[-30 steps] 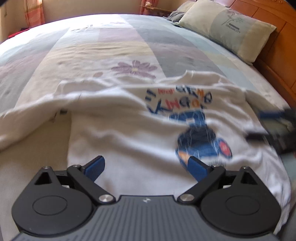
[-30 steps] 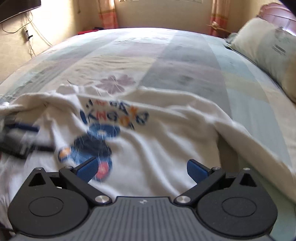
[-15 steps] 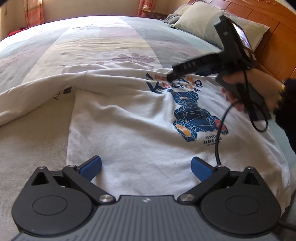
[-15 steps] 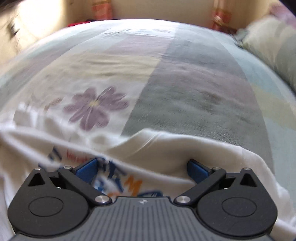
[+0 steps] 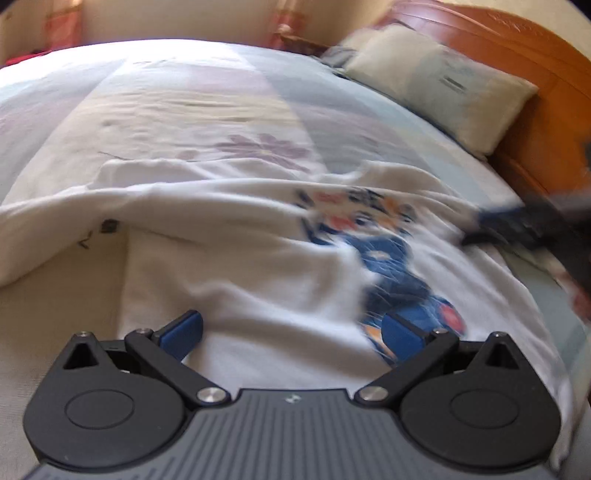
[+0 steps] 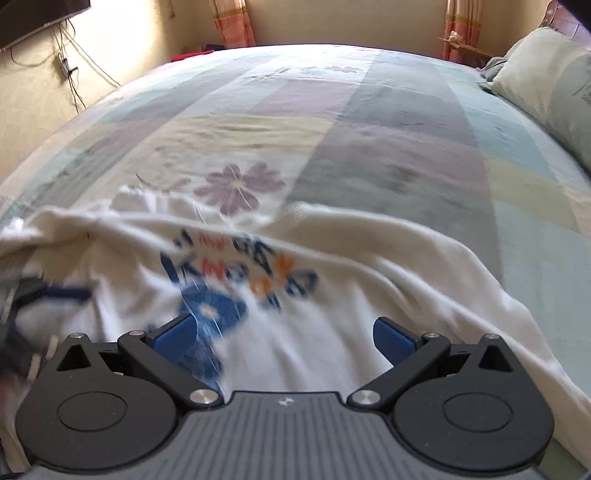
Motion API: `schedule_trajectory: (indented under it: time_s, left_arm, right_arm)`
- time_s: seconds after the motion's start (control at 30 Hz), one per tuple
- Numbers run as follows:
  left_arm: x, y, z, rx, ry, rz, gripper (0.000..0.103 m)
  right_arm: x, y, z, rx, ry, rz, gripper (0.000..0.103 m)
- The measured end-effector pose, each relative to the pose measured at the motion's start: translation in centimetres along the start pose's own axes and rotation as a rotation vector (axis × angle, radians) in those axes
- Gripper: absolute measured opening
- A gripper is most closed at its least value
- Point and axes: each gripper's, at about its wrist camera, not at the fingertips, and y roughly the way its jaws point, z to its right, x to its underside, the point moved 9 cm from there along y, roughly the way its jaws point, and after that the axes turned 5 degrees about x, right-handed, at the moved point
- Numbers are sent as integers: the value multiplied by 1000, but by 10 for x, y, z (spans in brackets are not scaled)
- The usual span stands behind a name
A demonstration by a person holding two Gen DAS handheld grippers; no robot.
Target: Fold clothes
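A white sweatshirt point(image 5: 258, 280) with a blue bear print and coloured letters lies spread on the bed, print up, its collar toward the far side. One long sleeve point(image 5: 66, 229) trails off to the left. My left gripper point(image 5: 291, 332) hovers open over the lower hem, nothing between its blue pads. My right gripper point(image 6: 284, 334) hangs open above the print point(image 6: 236, 280), also holding nothing. The other gripper shows as a dark blur at the right edge of the left wrist view point(image 5: 524, 225) and at the left edge of the right wrist view point(image 6: 33, 295).
The bed has a pastel patchwork cover point(image 6: 369, 122) with a purple flower point(image 6: 240, 184) just beyond the collar. A pillow point(image 5: 436, 85) leans on the wooden headboard point(image 5: 546, 110). Curtains point(image 6: 231, 22) and a cabled wall point(image 6: 66, 66) stand behind.
My right gripper has dropped from raised over the collar back down to the shirt's right side, now blurred. My left gripper shifted slightly over the hem. Both stay open.
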Motion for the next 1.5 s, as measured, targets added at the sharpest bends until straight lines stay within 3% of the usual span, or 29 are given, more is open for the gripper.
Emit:
schedule_trajectory:
  time_s: [0.07,0.27,0.5,0.6,0.7,0.77,0.87,0.97,1.07,1.27,1.5]
  left_arm:
    - [-1,-1,-19,-99,25,2,102]
    - [-1,-23,-3,-146,95,-45,102]
    - [36,-46,57,74,121,-114,102]
    - [58,-42,55,45,123,-171,102]
    - [68,-45,49,22,125,-174,102]
    - [70,-48,48,34,114,-160,102]
    - [69,-53,46,43,97,-148,102]
    - [67,-58,44,45,82,-141,102]
    - [65,-63,42,47,68,-134,102]
    - [70,-65,41,46,84,-155,102]
    - [79,-75,42,-38,212,-205,102]
  right_arm:
    - [15,-10,7,33,-12,-4,103]
    - [48,-28,1,11,-25,-12,103]
    - [28,9,-43,-31,-64,-26,103]
    - [12,33,-65,-75,-78,-48,103]
    - [-4,64,-73,16,-151,-22,103]
    - [-21,80,-69,14,-120,11,103]
    - [-42,95,-66,60,-117,-13,103]
    - [-46,94,-68,64,-155,-47,103]
    - [-42,62,-57,54,-191,-25,103]
    - [9,-12,-39,-54,-240,17,103]
    - [102,-29,-2,22,-223,-80,103]
